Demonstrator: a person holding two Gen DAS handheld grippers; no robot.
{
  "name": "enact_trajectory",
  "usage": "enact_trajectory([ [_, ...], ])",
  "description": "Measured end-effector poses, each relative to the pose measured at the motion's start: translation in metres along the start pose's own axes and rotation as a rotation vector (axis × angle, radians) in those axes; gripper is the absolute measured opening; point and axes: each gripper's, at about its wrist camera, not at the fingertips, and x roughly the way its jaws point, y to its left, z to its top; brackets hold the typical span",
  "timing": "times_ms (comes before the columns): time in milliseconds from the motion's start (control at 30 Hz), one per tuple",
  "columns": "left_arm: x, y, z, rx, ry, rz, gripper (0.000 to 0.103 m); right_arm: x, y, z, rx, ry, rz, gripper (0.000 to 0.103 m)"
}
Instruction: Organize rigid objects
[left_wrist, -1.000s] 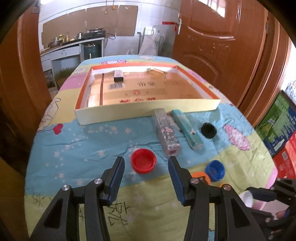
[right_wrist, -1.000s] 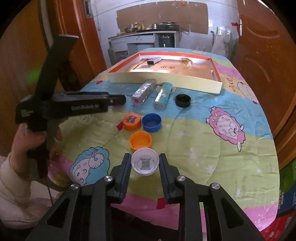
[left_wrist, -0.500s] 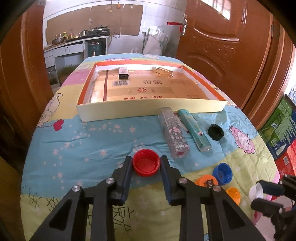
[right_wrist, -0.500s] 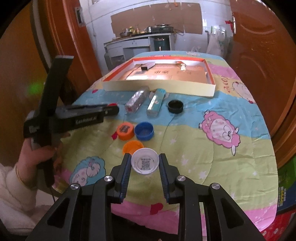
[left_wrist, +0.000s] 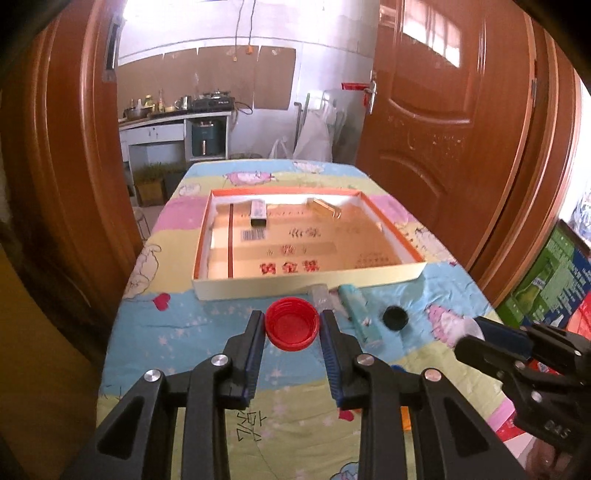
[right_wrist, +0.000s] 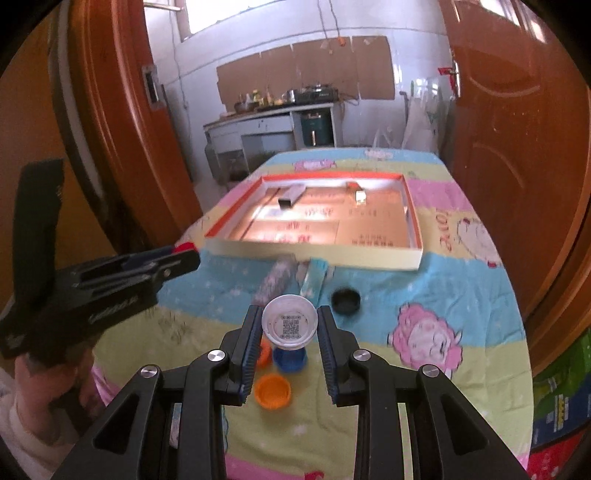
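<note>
Both caps lifted: red cap (left_wrist: 291, 324), white cap (right_wrist: 289, 322).

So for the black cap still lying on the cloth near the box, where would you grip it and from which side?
Grip the black cap across its round side wall, coming down from above at a slant with one finger on each side. It lies flat, low and apparently open side up, so only the rim offers faces. The teal tube lies to its left but apart, leaving room. Both grippers are full now.

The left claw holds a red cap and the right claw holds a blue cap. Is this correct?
Not quite. The left claw does hold the red cap, but the right claw holds a white cap, as the right wrist view shows.
</note>
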Motion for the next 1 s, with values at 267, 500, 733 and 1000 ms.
enact_trajectory([
  [267, -0.003, 0.002, 0.016, -0.024, -0.023, -0.008, 0.031, 0.002, 0.003, 0.027, 0.001, -0.046, 0.005, 0.031],
  [500, 0.007, 0.005, 0.03, -0.034, -0.028, -0.012, 0.031, 0.013, 0.001, 0.04, -0.002, -0.05, 0.007, 0.031],
  [733, 0.02, 0.007, 0.04, -0.043, -0.016, -0.016, 0.031, 0.026, -0.004, 0.051, 0.002, -0.039, 0.015, 0.031],
  [1000, 0.036, 0.01, 0.046, -0.054, 0.004, -0.009, 0.031, 0.041, -0.01, 0.059, 0.005, -0.024, 0.023, 0.031],
])
